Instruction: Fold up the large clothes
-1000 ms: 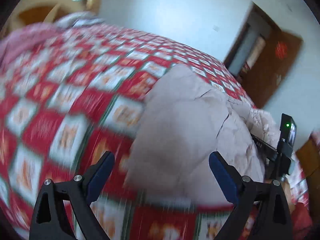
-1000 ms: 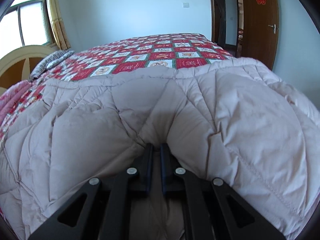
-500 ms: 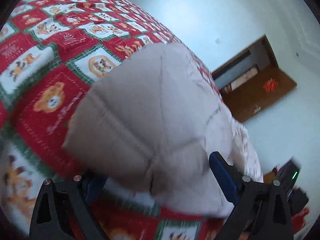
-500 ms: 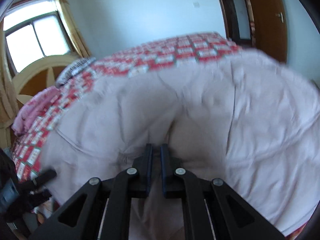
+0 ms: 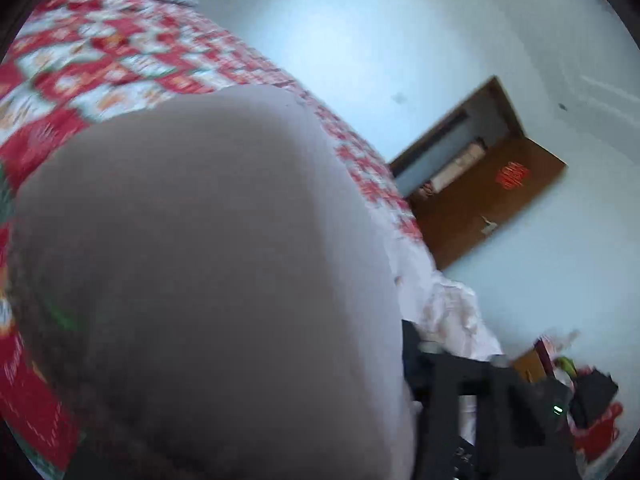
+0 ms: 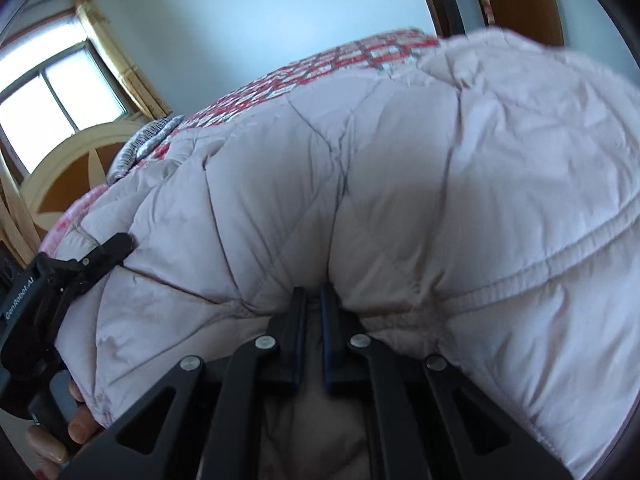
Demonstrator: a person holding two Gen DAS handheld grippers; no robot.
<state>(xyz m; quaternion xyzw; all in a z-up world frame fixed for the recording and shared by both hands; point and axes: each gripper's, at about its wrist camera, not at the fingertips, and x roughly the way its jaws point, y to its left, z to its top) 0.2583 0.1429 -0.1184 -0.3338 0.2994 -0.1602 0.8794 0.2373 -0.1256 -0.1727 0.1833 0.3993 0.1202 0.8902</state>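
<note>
Left wrist view is mostly a big blurry bulge of the pale coat, so close that it hides the left gripper; its jaws have just been closing with coat fabric between them, but whether they've clamped down yet I can't tell. Past the coat the red checked quilt runs off to a pale blue wall, with a brown door standing open to the coat's right. Right wrist view is way clearer: the right gripper is pinched tight on a fold of the coat at its near edge, puffy quilting bunching up around it. The left gripper has its tip at the coat's left edge, a hand showing below it. My guess is both ends are being grabbed so the whole bulky thing can be lifted and folded over without sagging. Behind the coat there's a headboard and a bright window.
</note>
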